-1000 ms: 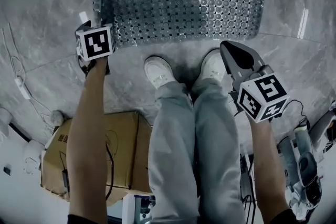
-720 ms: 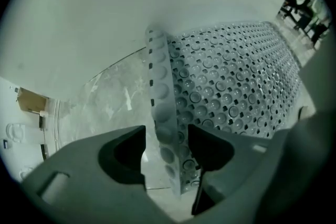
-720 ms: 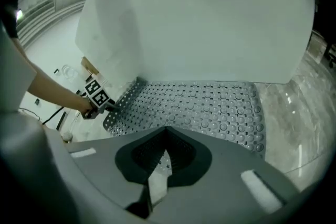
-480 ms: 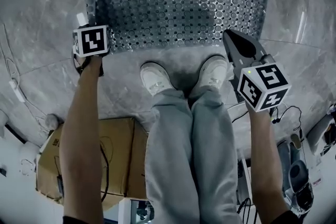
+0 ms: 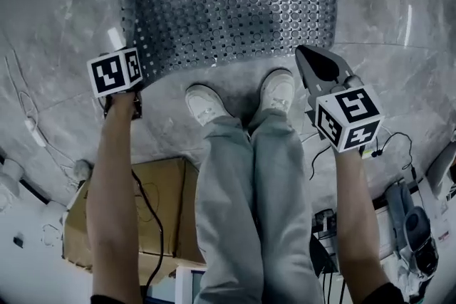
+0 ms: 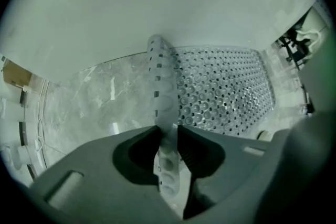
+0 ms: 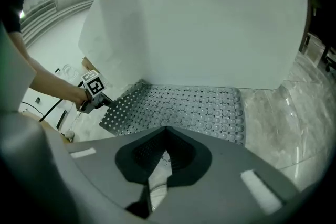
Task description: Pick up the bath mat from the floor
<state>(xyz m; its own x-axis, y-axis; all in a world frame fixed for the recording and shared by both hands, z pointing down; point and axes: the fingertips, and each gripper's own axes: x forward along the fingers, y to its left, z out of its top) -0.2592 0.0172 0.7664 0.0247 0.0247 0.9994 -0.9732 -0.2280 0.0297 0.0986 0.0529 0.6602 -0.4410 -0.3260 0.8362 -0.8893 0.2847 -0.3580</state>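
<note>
Left gripper (image 6: 168,139), its jaws just closing, pinches the bath mat's (image 6: 220,92) raised edge; the rest lies on the floor (image 6: 94,97) ahead. Right gripper (image 7: 167,134) clenched, empty.

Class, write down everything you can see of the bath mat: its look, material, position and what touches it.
The bath mat is a grey, translucent, rubbery-looking rectangle with rounded corners, covered in rows of small round cups and holes. Most of it lies flat on the marble floor, just ahead of the person's white shoes. Its left edge stands up in a fold, pinched between the jaws of the left hand-held gripper, which have just been closing on it.
</note>
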